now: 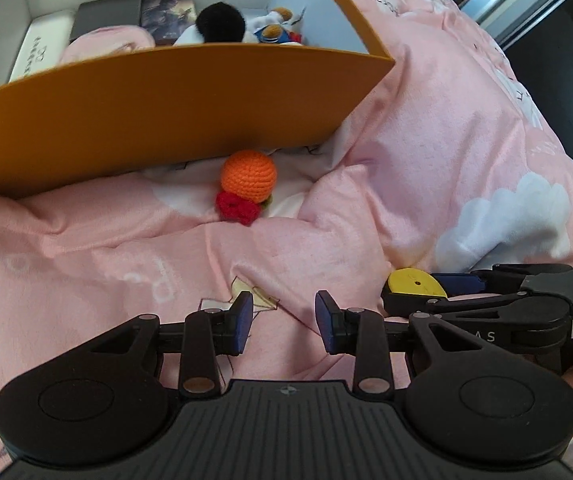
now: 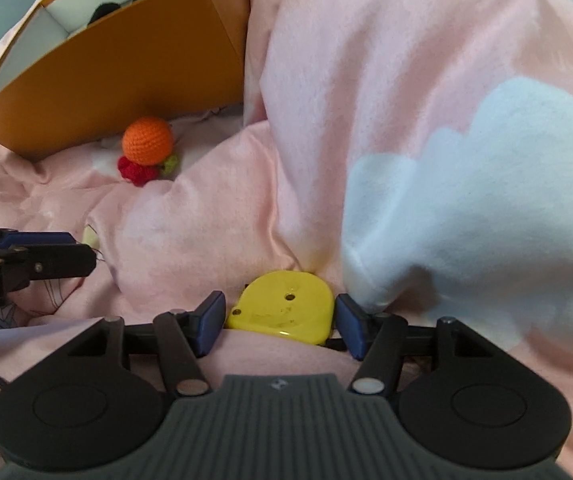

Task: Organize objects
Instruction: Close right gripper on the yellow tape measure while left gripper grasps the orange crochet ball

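**Right wrist view: yellow tape measure between the pads**

Right gripper (image 2: 279, 322): jaws parted, bracketing a yellow tape measure (image 2: 282, 310) on the pink blanket (image 2: 386, 100); whether the pads touch it cannot be told.
Left gripper (image 1: 284, 322): jaws apart, holding nothing.
Crocheted orange ball (image 1: 249, 174): on the blanket just beside the orange box (image 1: 158, 112).
Box contents: plush toys (image 1: 246, 26), dark flat cases.

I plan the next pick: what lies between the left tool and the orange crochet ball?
Only rumpled pink blanket; the left wrist view shows nothing else between the left tool and the orange crochet ball.
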